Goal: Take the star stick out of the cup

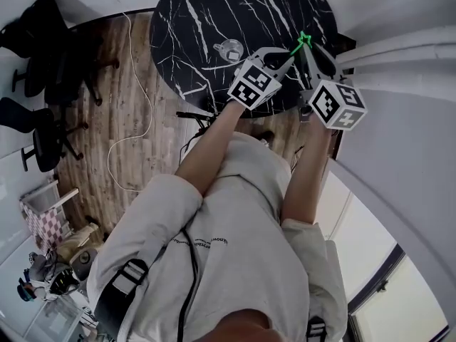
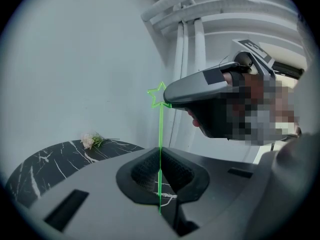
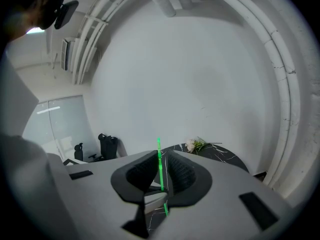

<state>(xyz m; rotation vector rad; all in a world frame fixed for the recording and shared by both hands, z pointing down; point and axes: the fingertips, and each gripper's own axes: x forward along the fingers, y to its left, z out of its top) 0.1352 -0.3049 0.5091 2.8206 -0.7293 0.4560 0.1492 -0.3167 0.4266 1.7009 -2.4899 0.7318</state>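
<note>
The green star stick [image 2: 160,134] stands upright in the air, its star [image 2: 159,95] on top, well clear of the clear cup [image 1: 229,50] on the black marble table [image 1: 192,20]. My left gripper [image 2: 160,176] is shut on the stick's lower part. My right gripper [image 3: 161,176] has the same stick [image 3: 160,164] between its pads, with a thin gap showing beside it. In the head view both grippers meet over the table's near right edge, left gripper [image 1: 287,55] and right gripper [image 1: 308,50], with the star [image 1: 305,40] just above them.
A small bunch of flowers [image 2: 91,140] lies at the table's far side. Office chairs [image 1: 39,130] stand on the wooden floor to the left, and a white cable [image 1: 139,112] trails there. A white wall with pipes [image 1: 399,55] is close on the right.
</note>
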